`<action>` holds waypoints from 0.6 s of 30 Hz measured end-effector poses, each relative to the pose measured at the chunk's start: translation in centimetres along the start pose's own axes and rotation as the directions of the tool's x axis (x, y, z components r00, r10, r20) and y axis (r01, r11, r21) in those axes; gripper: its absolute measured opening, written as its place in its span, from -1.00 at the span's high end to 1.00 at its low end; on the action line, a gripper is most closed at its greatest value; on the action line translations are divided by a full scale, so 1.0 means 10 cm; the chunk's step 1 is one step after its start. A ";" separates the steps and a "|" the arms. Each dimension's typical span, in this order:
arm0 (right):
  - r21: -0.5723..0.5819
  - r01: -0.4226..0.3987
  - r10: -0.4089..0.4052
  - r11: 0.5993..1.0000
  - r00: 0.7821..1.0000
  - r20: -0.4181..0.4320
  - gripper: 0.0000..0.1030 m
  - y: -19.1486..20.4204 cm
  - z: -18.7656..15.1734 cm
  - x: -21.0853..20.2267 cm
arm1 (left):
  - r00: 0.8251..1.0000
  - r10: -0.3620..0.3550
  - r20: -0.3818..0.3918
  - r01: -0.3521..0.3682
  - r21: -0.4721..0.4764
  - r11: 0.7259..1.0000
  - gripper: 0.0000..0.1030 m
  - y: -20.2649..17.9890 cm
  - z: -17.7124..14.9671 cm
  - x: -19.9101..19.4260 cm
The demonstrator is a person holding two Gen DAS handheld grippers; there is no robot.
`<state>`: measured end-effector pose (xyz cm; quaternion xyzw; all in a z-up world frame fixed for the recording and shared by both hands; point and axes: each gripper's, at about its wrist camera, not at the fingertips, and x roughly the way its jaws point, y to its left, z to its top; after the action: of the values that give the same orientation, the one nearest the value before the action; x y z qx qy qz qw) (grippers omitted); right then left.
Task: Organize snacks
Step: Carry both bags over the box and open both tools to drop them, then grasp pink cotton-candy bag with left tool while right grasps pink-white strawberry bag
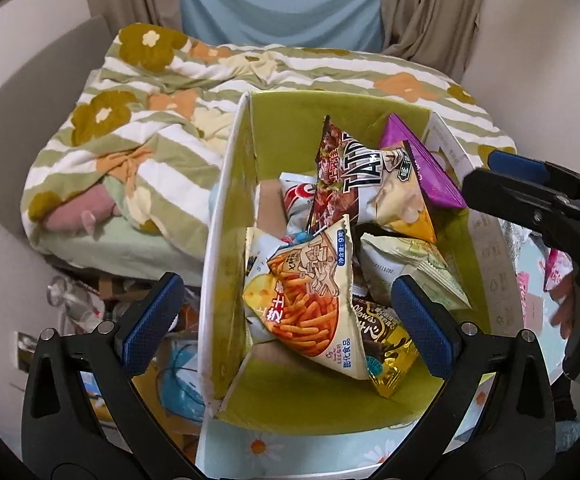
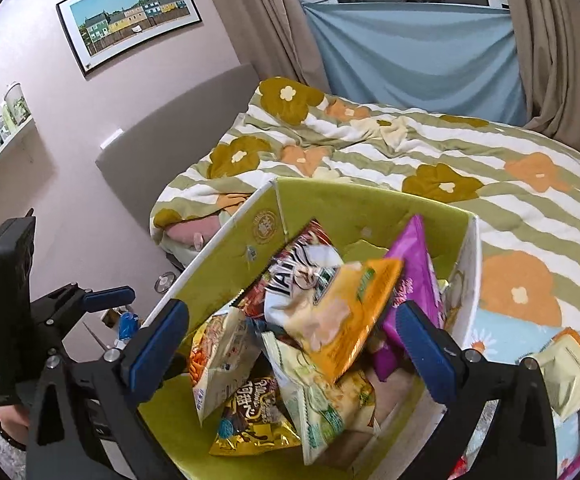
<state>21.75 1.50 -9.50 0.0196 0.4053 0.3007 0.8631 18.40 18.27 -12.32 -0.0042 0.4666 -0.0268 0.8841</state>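
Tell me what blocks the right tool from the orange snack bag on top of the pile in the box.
Nothing visible does. The right tool hangs open above the green box, and the orange snack bag lies uncovered on top of the other packets, between the tool's fingers in the right wrist view.

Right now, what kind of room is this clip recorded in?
Most likely a bedroom: a bed with a flowered duvet and grey headboard, curtains at the window, and a framed picture on the wall.
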 end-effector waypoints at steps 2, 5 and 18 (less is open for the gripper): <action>0.002 0.000 0.000 1.000 1.000 -0.006 -0.99 0.01 -0.02 -0.04 | 1.000 -0.002 0.011 0.002 0.001 1.000 -1.00 0.01 0.02 -0.04; -0.003 0.015 -0.015 1.000 1.000 0.001 -0.99 0.03 -0.02 -0.13 | 0.999 -0.003 0.037 0.002 0.006 1.000 -1.00 -0.01 0.05 -0.14; 0.060 0.133 -0.136 0.989 0.990 0.048 -1.00 0.05 -0.06 -0.76 | 0.989 -0.103 0.110 0.096 0.068 0.993 -1.00 -0.34 0.28 -0.59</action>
<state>17.32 -2.35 -4.54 0.0248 0.3913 0.2297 0.8908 17.27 15.17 -5.79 -0.0013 0.4136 -0.0852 0.9065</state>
